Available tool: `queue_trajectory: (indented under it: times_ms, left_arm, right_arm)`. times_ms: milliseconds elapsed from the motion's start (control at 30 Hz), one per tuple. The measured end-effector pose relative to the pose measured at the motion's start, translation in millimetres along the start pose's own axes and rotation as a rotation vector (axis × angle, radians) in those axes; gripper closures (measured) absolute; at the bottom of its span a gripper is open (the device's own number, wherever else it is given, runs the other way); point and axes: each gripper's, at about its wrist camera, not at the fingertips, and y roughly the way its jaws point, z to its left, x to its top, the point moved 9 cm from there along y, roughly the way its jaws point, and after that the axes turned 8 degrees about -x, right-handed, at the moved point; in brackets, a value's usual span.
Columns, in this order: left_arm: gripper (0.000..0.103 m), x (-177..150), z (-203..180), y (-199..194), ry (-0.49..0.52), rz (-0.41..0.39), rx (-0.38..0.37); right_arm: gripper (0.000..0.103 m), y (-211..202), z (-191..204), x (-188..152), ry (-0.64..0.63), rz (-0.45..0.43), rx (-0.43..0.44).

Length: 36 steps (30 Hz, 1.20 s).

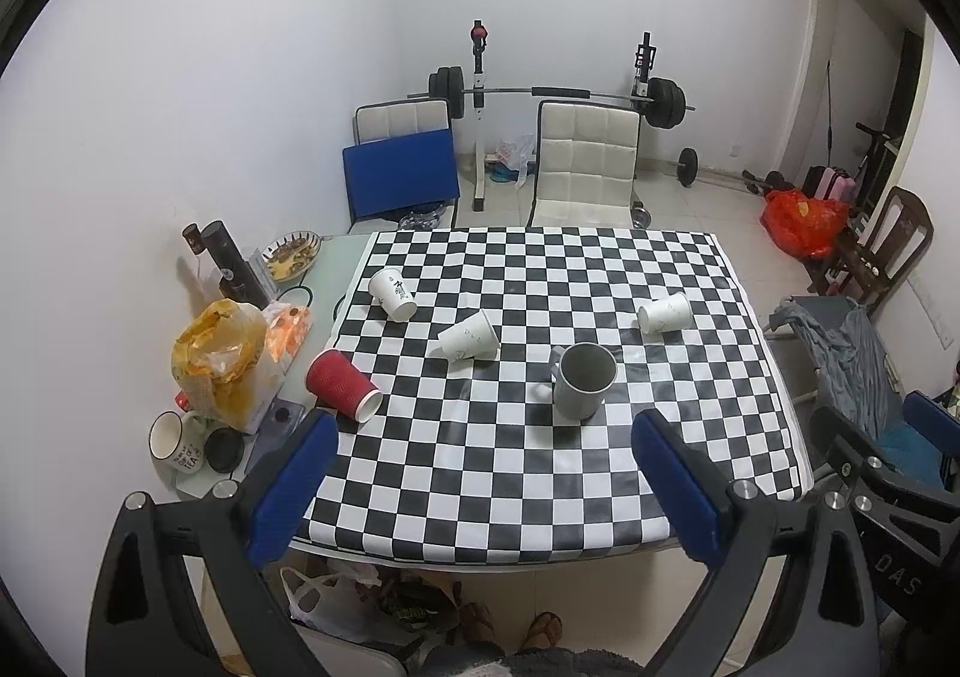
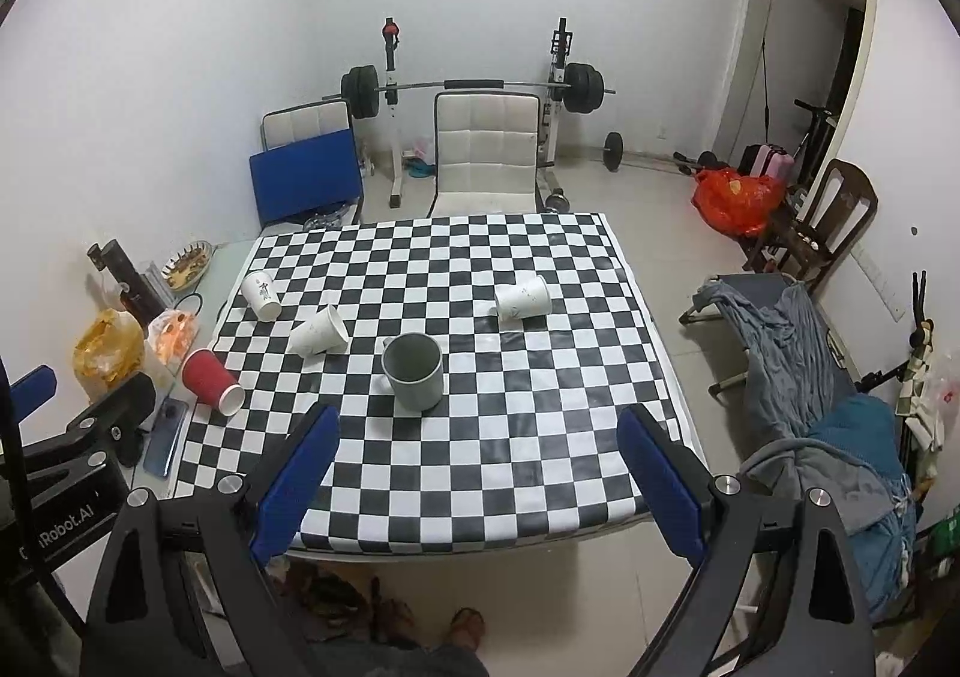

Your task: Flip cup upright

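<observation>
Grippers hovering w/ jaws wide, holding nothing: left gripper (image 1: 483,488), right gripper (image 2: 477,488). Approach step imo; red cup (image 1: 342,385) lying sideways mid-left needs grabbing next.

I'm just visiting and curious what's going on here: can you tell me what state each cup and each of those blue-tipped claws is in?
Grey mug: upright, mouth open upward.
Red cup: on its side.
Printed white cup: on its side, far left.
Middle white cup: on its side.
Right white cup: on its side.
Left gripper: open, holding nothing.
Right gripper: open, holding nothing.
</observation>
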Motion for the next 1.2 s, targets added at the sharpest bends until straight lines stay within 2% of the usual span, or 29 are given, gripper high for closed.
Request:
queue_trajectory:
  times_ms: [1200]
  left_arm:
    - [0.003,11,-1,-7,0.001,-0.007,0.006]
  right_arm:
    - [0.008,-2,2,6,0.011,-0.001,-0.015]
